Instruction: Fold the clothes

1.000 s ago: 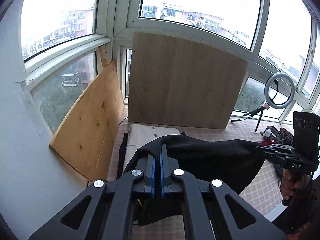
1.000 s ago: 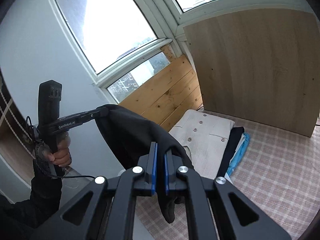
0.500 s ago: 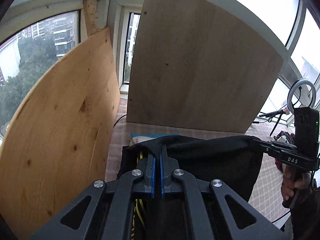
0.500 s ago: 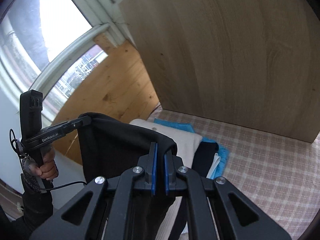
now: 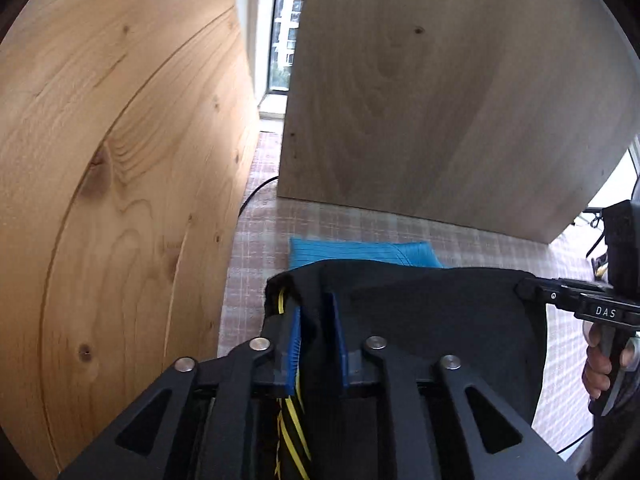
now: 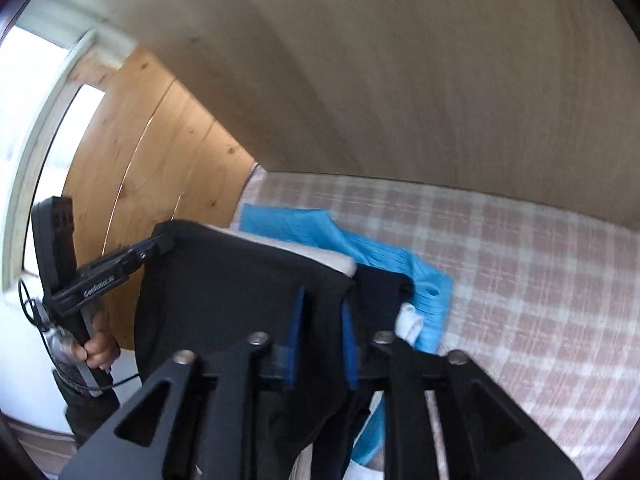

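A black garment (image 5: 424,320) hangs stretched between my two grippers over a pile of folded clothes. My left gripper (image 5: 316,320) has its blue pads parted, with the garment's corner draped loosely between them. My right gripper (image 6: 320,320) also has its pads parted, with black cloth (image 6: 240,280) lying between them. Each gripper shows in the other's view: the right one (image 5: 532,292) and the left one (image 6: 160,244), both touching the garment's edge. The pile holds a blue ribbed piece (image 6: 360,248), a white piece (image 6: 320,258) and a dark piece (image 6: 380,296).
A pine board (image 5: 120,160) stands close on the left and a pale plywood board (image 5: 460,100) stands behind the pile. A pink checked cloth (image 6: 540,280) covers the surface. A black cable (image 5: 256,196) runs along the left board's foot.
Both grippers have moved forward and down over the clothes pile with the black garment. Their pads were pressed together on the cloth and now stand apart.
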Demonstrator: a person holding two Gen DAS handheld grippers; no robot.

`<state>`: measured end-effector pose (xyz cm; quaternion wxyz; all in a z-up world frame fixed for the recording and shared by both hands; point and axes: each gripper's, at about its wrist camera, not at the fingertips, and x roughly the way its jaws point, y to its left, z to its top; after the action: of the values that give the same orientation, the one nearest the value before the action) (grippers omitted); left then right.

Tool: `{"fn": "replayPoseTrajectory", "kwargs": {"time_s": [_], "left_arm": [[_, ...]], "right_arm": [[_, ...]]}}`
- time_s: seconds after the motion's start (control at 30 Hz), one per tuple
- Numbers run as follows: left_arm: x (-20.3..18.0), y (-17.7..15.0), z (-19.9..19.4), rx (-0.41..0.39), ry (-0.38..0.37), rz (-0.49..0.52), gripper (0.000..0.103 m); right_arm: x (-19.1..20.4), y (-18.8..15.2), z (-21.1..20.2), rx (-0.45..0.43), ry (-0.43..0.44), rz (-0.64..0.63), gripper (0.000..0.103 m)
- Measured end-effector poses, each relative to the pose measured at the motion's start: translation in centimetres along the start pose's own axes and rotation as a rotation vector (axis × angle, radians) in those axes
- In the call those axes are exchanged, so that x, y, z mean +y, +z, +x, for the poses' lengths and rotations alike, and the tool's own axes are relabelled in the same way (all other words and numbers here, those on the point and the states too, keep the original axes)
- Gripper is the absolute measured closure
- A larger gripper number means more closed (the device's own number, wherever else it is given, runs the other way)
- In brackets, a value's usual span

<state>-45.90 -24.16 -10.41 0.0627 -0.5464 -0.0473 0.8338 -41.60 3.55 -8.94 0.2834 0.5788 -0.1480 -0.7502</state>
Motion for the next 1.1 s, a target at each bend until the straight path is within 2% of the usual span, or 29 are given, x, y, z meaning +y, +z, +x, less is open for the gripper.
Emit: {"fn": "replayPoseTrajectory", "kwargs": {"time_s": [0.07,0.2,0.27,0.33,0.4,0.43,0.5,0.6,0.67,0.8,0.87,0.97,1.03,1.1], "left_arm": [[0.1,0.1,-1.1,-0.018,0.042,-0.001,0.080],[0.6,-0.2,-4.3,-0.091,0.099,-0.005,0.081],[0.5,-0.9,-5.7,-0.123,0.076,-0.001,0.081],[-0.2,-2.0,-6.1,-0.125,0.002,0.031,0.081],[-1.1,-2.6,-5.0,-0.101,-0.041,0.066,0.079],[-1.3,-2.5,-3.9,-0.085,-0.030,0.073,0.079],[-1.5,-1.9,-1.5,-0.050,0.018,0.078,0.081],[0.1,-0.3,1.7,0.005,0.154,0.011,0.084],[0.8,-0.1,0.9,-0.003,0.137,-0.025,0.086],[-0.4,-2.7,-4.8,-0.105,0.121,0.028,0.088],[-1.2,-5.1,-7.4,-0.135,0.080,0.060,0.086],[-2.7,-9.6,-9.6,-0.141,0.044,0.101,0.085],[-3.5,-11.9,-9.4,-0.109,-0.006,0.111,0.085],[-4.3,-14.0,-7.9,-0.062,0.016,0.151,0.083]], "right_arm": [[-0.4,-0.1,-1.4,-0.023,-0.002,-0.001,0.073],[0.4,-1.3,-5.6,-0.145,-0.022,-0.061,0.073],[1.9,-1.9,-6.3,-0.180,-0.018,-0.130,0.073],[3.7,-2.4,-6.2,-0.189,-0.020,-0.215,0.073],[5.5,-2.7,-4.4,-0.159,-0.028,-0.287,0.073],[5.7,-2.7,-3.2,-0.140,-0.028,-0.291,0.073],[6.3,-2.8,-0.7,-0.103,-0.033,-0.301,0.073],[5.9,-2.7,3.2,-0.058,-0.211,-0.326,0.073],[5.5,-2.9,2.9,-0.059,-0.204,-0.310,0.073],[5.7,-4.3,-1.6,-0.112,-0.059,-0.266,0.073],[6.8,-6.2,-3.4,-0.140,-0.031,-0.307,0.073],[8.7,-9.5,-4.2,-0.138,-0.036,-0.369,0.073],[10.3,-11.6,-3.8,-0.132,-0.060,-0.421,0.073],[11.7,-13.6,-2.5,-0.116,-0.120,-0.476,0.073]]}}
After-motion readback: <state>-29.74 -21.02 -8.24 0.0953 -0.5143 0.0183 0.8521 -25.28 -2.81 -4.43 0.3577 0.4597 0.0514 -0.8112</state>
